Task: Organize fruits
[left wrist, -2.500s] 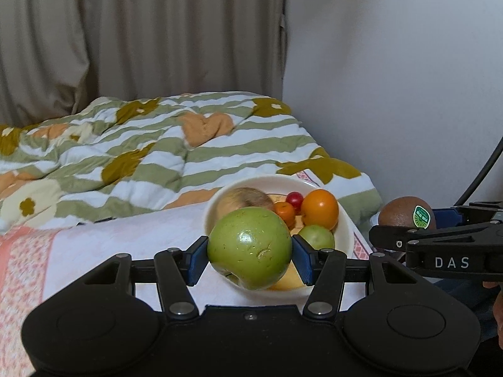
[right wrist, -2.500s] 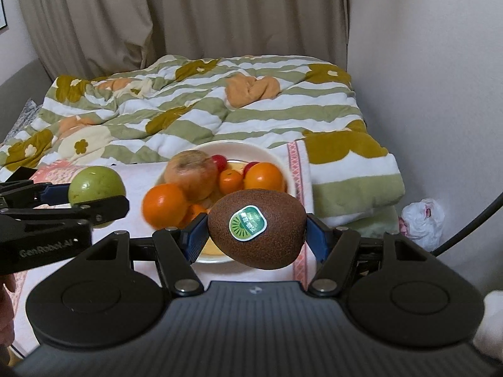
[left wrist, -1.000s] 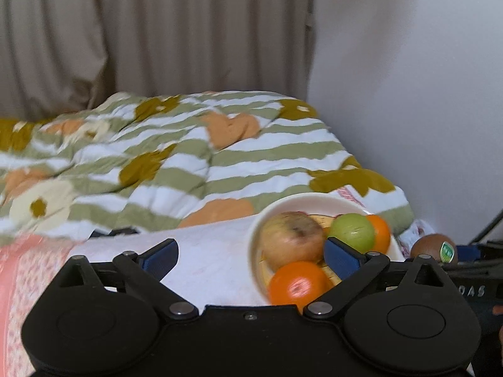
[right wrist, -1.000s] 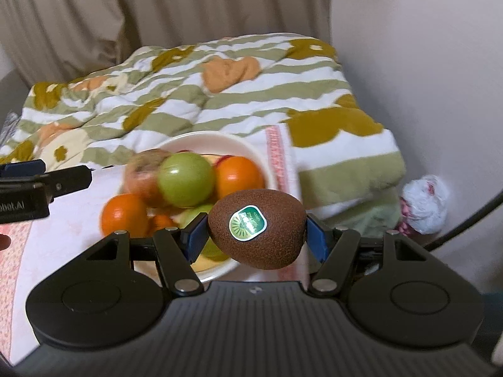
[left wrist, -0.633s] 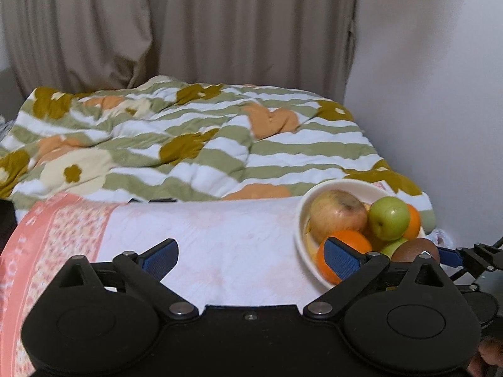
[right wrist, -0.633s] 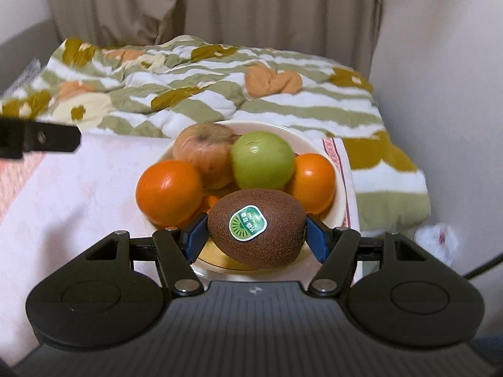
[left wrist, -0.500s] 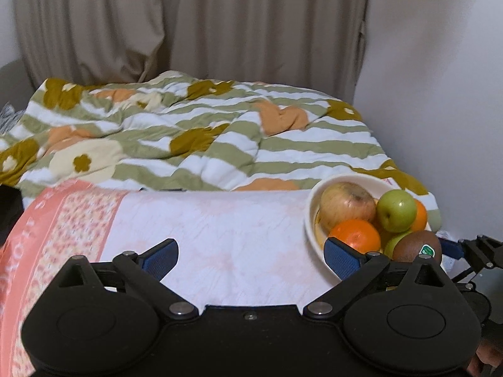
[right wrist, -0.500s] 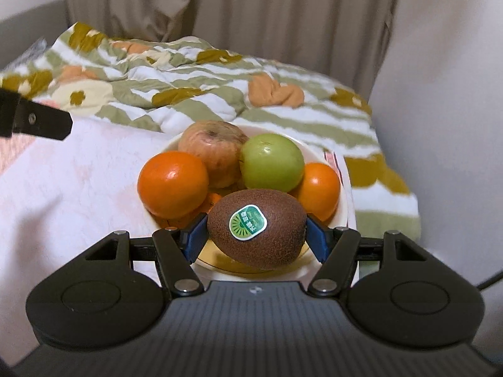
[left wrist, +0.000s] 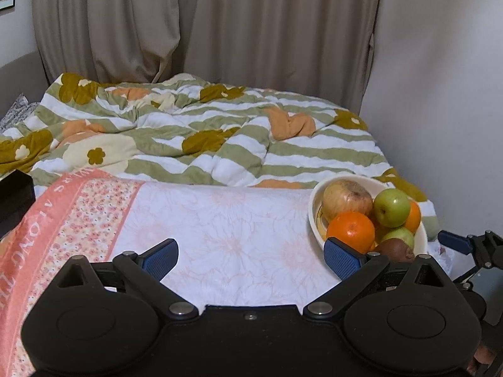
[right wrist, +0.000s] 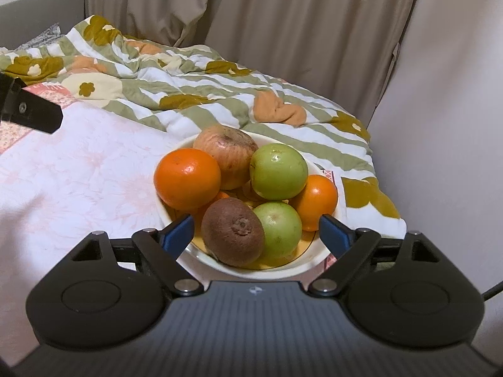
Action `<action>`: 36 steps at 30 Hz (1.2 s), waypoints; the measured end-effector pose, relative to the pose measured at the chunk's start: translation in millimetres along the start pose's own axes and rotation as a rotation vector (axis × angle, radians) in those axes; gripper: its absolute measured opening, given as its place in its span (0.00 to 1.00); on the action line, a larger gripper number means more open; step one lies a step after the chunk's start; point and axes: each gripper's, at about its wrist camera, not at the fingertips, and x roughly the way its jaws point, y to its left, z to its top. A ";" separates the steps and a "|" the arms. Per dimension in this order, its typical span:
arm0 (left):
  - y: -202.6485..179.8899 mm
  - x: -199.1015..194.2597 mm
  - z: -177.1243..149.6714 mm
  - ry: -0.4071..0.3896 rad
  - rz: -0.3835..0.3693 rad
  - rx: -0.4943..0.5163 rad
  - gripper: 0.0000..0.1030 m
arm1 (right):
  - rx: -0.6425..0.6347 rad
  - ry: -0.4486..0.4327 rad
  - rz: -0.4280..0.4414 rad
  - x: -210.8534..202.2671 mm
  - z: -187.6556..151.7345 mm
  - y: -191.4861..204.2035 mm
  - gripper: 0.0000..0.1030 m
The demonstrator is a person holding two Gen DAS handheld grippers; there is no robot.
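Note:
A white bowl (right wrist: pixel 283 271) sits on the pink-white cloth at the bed's right edge; it also shows in the left wrist view (left wrist: pixel 314 216). It holds a brown kiwi (right wrist: pixel 232 235), two green apples (right wrist: pixel 278 171), two oranges (right wrist: pixel 187 178) and a reddish apple (right wrist: pixel 228 152). My right gripper (right wrist: pixel 254 227) is open, its jaws either side of the kiwi at the bowl's near rim, not gripping it. My left gripper (left wrist: pixel 251 256) is open and empty over the cloth, left of the bowl.
A striped floral quilt (left wrist: pixel 220 138) lies bunched behind the cloth (left wrist: pixel 226 232). A wall (left wrist: pixel 440 94) stands close on the right and curtains (left wrist: pixel 220 25) hang at the back. A dark box (left wrist: pixel 14 198) sits at the left edge.
My right gripper has opened and let go of the kiwi, which now lies in the bowl. My left gripper, empty since dropping the green apple, has drawn back to the left.

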 end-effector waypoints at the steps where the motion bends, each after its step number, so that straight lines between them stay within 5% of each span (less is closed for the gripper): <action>1: 1.4 -4.5 1.0 -0.006 -0.002 0.001 0.98 | 0.004 -0.002 -0.003 -4.8 1.0 0.1 0.99; 22: 65.8 -131.3 2.2 -0.145 -0.024 0.054 1.00 | 0.349 0.002 0.039 -170.2 59.8 6.1 1.00; 36: 91.9 -157.8 -20.6 -0.122 -0.018 0.062 1.00 | 0.358 0.048 0.037 -206.8 48.0 47.0 1.00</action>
